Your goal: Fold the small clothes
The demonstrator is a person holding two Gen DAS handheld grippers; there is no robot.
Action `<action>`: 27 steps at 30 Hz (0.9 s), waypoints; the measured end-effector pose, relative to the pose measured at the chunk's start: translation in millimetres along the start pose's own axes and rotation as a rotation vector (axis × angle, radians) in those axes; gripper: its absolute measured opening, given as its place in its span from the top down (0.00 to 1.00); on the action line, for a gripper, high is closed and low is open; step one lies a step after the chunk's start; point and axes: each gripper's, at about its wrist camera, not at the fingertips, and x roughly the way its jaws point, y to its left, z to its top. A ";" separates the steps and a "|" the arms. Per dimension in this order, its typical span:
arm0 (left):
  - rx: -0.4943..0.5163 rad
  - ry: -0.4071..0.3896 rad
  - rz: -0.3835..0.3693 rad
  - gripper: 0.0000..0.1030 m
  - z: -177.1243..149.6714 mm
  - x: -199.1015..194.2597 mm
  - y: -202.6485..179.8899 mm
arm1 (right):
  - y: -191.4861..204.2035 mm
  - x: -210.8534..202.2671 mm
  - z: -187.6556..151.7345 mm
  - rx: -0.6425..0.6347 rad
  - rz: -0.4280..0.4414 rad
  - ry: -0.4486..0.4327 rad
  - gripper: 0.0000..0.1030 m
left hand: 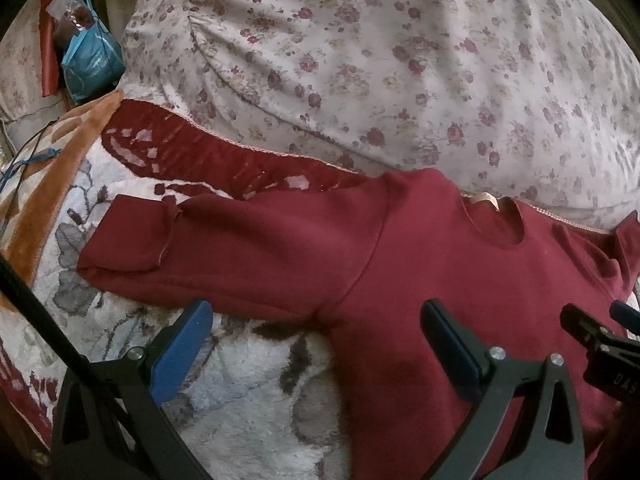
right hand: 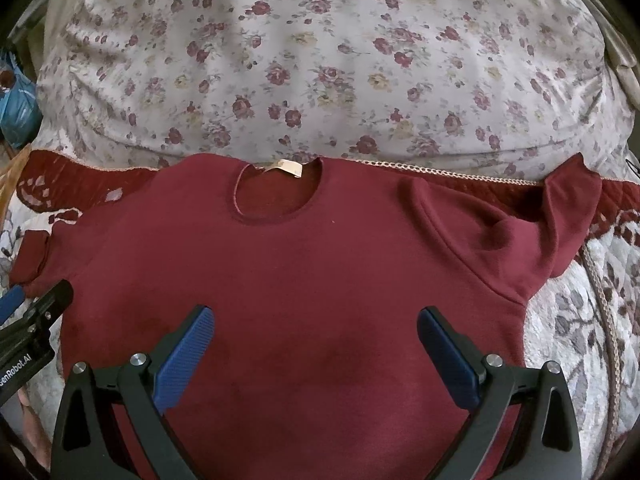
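Right wrist view: one maroon sweater (right hand: 304, 280), two sleeves, flat.

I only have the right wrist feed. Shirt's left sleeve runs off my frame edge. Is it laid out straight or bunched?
Observer: Straight. In the left wrist view the left sleeve lies flat across the blanket, and its cuff is folded back on itself.
Operator: Left gripper holding anything?
Observer: No. The left gripper is open above the armpit of the shirt, nothing between its fingers.
Operator: Anything past the sleeve end?
Observer: A blue bag sits beyond the blanket's edge, well apart from the cuff.
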 end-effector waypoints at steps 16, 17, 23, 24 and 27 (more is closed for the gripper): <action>-0.035 0.009 0.019 0.00 3.7 4.2 13.1 | 14.9 0.5 -0.5 -0.037 0.015 0.001 0.00; -0.036 0.009 0.024 0.00 3.7 4.7 13.9 | 15.4 0.4 -0.4 -0.043 0.017 0.003 0.00; -0.052 0.010 0.035 0.00 3.9 6.4 19.4 | 14.7 -0.7 2.1 -0.041 0.023 -0.008 0.00; -0.051 0.010 0.035 0.00 4.0 6.2 19.2 | 15.0 0.0 2.2 -0.040 0.024 -0.009 0.00; -0.050 0.011 0.033 0.00 4.1 6.5 19.1 | 15.2 2.6 1.5 -0.040 0.016 -0.007 0.00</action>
